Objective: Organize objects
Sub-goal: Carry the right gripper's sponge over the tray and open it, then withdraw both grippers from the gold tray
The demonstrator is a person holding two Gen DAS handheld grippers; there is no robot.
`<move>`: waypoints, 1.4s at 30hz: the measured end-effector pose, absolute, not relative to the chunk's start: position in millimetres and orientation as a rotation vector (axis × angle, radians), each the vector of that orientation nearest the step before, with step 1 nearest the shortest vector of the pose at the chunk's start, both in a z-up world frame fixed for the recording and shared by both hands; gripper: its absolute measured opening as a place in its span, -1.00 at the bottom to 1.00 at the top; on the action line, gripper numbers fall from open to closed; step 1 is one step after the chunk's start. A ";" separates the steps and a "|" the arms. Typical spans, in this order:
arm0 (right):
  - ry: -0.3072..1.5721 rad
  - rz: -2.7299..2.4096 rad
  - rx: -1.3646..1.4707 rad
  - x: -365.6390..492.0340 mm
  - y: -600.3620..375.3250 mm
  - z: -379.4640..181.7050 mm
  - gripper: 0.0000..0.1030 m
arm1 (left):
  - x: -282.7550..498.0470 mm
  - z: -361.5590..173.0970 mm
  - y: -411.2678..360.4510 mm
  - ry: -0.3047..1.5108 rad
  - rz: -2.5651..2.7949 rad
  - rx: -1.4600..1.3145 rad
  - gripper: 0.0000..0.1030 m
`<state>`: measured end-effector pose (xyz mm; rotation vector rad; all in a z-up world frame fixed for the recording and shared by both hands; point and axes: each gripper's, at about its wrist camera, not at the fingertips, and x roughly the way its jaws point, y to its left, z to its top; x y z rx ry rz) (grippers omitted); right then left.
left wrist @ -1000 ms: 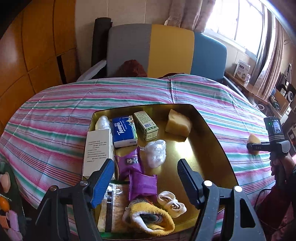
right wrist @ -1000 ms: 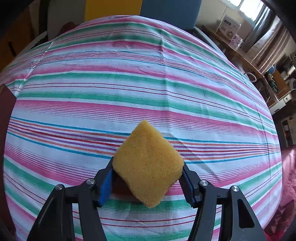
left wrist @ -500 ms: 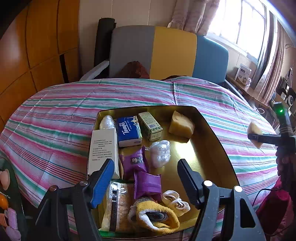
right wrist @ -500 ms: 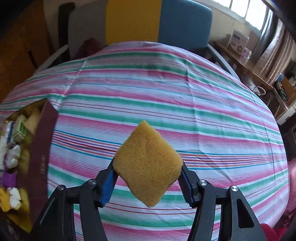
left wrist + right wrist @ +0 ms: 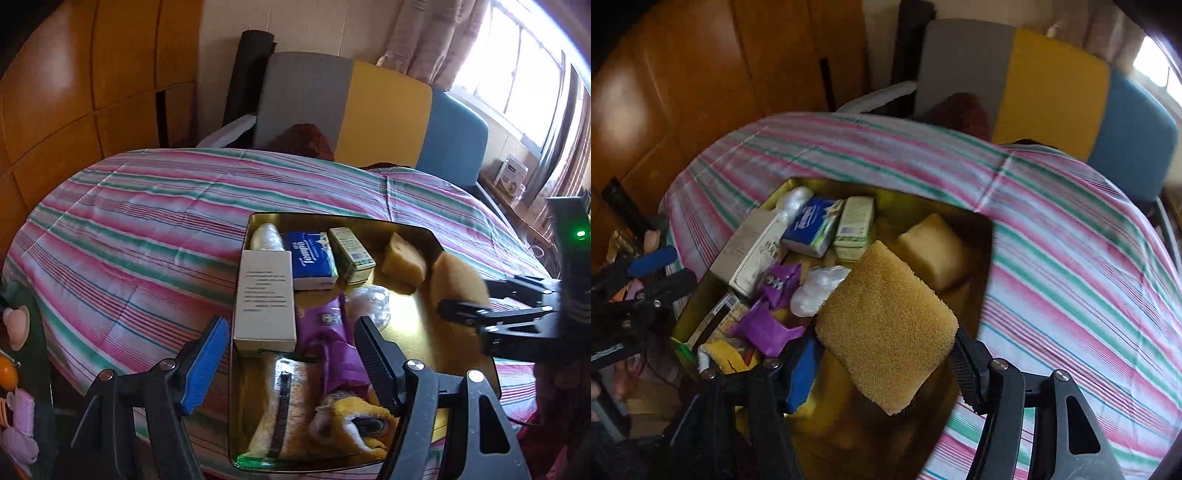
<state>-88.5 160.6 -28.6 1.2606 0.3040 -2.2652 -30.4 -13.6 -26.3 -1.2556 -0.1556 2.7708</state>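
Observation:
A gold tray (image 5: 410, 325) lies on the striped tablecloth (image 5: 129, 221), filled with several items. Among them are a white box (image 5: 266, 295), a blue tissue pack (image 5: 312, 264), a green carton (image 5: 351, 254), purple packets (image 5: 328, 332) and a pale sponge (image 5: 404, 262). My right gripper (image 5: 884, 341) hangs over the tray's right side. A yellow sponge (image 5: 886, 325) sits tilted between its pads, and its jaws are opening. The left wrist view shows that sponge (image 5: 454, 277) above the tray's right rim. My left gripper (image 5: 291, 325) stands open and empty over the tray's near end.
A chair (image 5: 384, 110) with a grey, yellow and blue back stands behind the table. Wooden panels (image 5: 92, 92) close off the left. Pink and orange items (image 5: 18, 321) sit at the far left edge. Striped cloth (image 5: 1089, 258) stretches to the right of the tray.
My right gripper has carried the yellow sponge left from over the bare cloth to above the tray, rolling as it went. The left gripper has shifted slightly along the tray's near end.

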 end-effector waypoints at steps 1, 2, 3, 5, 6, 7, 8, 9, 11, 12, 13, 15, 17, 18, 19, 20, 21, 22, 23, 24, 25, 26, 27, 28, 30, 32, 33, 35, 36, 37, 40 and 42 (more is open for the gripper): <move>0.320 -2.258 1.279 -93.2 151.4 -36.7 0.27 | -30.5 -26.9 -14.9 -0.157 2.773 -1.259 0.39; 0.337 -2.259 1.300 -98.9 146.2 -45.1 0.27 | -31.0 -28.1 -15.6 -0.157 2.773 -1.264 0.39; 0.356 -2.262 1.321 -104.7 141.6 -52.9 0.27 | -31.6 -29.1 -16.0 -0.157 2.771 -1.268 0.39; 0.371 -2.259 1.346 -113.7 132.4 -65.0 0.30 | -32.2 -31.6 -15.6 -0.151 2.768 -1.273 0.40; 0.368 -2.262 1.355 -117.2 131.8 -68.9 0.32 | -32.9 -33.0 -14.8 -0.146 2.766 -1.276 0.40; 0.364 -2.261 1.365 -121.0 128.9 -74.0 0.35 | -33.6 -35.0 -13.7 -0.139 2.762 -1.279 0.41; 0.362 -2.258 1.376 -124.1 127.8 -78.5 0.36 | -34.1 -36.7 -12.7 -0.132 2.759 -1.283 0.41; 0.360 -2.257 1.388 -128.4 127.6 -81.1 0.38 | -33.1 -38.4 -12.4 -0.126 2.757 -1.288 0.42; 0.350 -2.261 1.393 -130.6 128.6 -84.7 0.42 | -33.0 -40.7 -10.9 -0.116 2.756 -1.295 0.42; 0.340 -2.264 1.387 -131.2 129.2 -85.4 0.51 | -33.2 -41.4 -9.6 -0.104 2.761 -1.296 0.42; 0.332 -2.269 1.378 -132.4 130.4 -86.0 0.64 | -33.0 -42.1 -8.5 -0.089 2.768 -1.296 0.42; 0.313 -2.283 1.364 -132.5 132.1 -85.3 0.75 | -32.7 -43.0 -7.3 -0.076 2.767 -1.294 0.42; 0.286 -2.293 1.359 -130.8 137.0 -82.3 0.76 | -31.0 -41.6 -6.2 -0.061 2.786 -1.289 0.42; 0.276 -2.302 1.358 -130.5 139.3 -80.9 0.76 | -30.7 -39.4 -5.3 -0.049 2.801 -1.279 0.42; 0.263 -2.311 1.350 -128.7 141.6 -77.6 0.76 | -29.0 -36.6 -4.7 -0.036 2.821 -1.263 0.42; 0.245 -2.318 1.339 -126.0 144.0 -73.7 0.77 | -27.5 -33.5 -4.0 -0.026 2.841 -1.247 0.42; 0.228 -2.328 1.326 -122.6 146.4 -69.5 0.80 | -25.9 -29.8 -3.7 -0.017 2.861 -1.229 0.42; 0.218 -2.344 1.319 -118.6 148.9 -65.3 0.83 | -25.5 -27.0 -4.3 -0.014 2.874 -1.214 0.42; 0.210 -2.363 1.306 -113.3 151.4 -61.1 0.83 | -22.9 -22.6 -4.0 -0.011 2.894 -1.190 0.42; 0.202 -2.384 1.292 -108.0 153.9 -56.9 0.85 | -21.9 -20.0 -4.6 -0.010 2.902 -1.173 0.42; 0.191 -2.401 1.279 -102.7 155.9 -52.8 0.87 | -19.6 -16.7 -4.6 -0.011 2.912 -1.155 0.42; 0.181 -2.420 1.268 -96.9 158.3 -48.8 0.88 | -16.8 -13.3 -4.5 -0.016 2.920 -1.139 0.42; 0.171 -2.439 1.256 -91.6 160.1 -45.6 0.90 | -13.5 -9.8 -4.4 -0.019 2.933 -1.119 0.42; 0.161 -2.462 1.245 -85.6 162.2 -42.3 0.91 | -12.0 -7.2 -3.7 -0.013 2.946 -1.110 0.42; 0.151 -2.511 1.209 -71.4 166.0 -35.3 0.94 | -8.9 -2.6 -1.8 0.008 2.944 -1.096 0.43; 0.149 -2.564 1.172 -56.6 169.4 -29.5 0.99 | -6.6 -1.1 0.2 0.017 2.959 -1.116 0.56; 0.147 -2.588 1.157 -49.1 170.4 -27.3 0.99 | -5.5 -0.8 1.4 0.037 2.955 -1.122 0.56; 0.134 -2.629 1.134 -35.4 172.5 -25.4 0.99 | -1.6 -1.6 3.5 0.045 2.941 -1.120 0.57; 0.131 -2.650 1.125 -29.2 173.5 -25.4 0.99 | 0.5 -2.3 3.2 0.032 2.932 -1.125 0.57; 0.128 -2.673 1.114 -21.7 174.8 -25.3 0.99 | 3.3 -3.4 2.9 0.020 2.926 -1.130 0.57; 0.133 -2.718 1.086 -5.9 175.4 -26.9 0.99 | 9.6 -5.5 1.8 -0.002 2.927 -1.130 0.57; 0.133 -2.732 1.076 0.7 176.1 -29.0 0.99 | 11.7 -6.7 1.7 -0.010 2.930 -1.137 0.56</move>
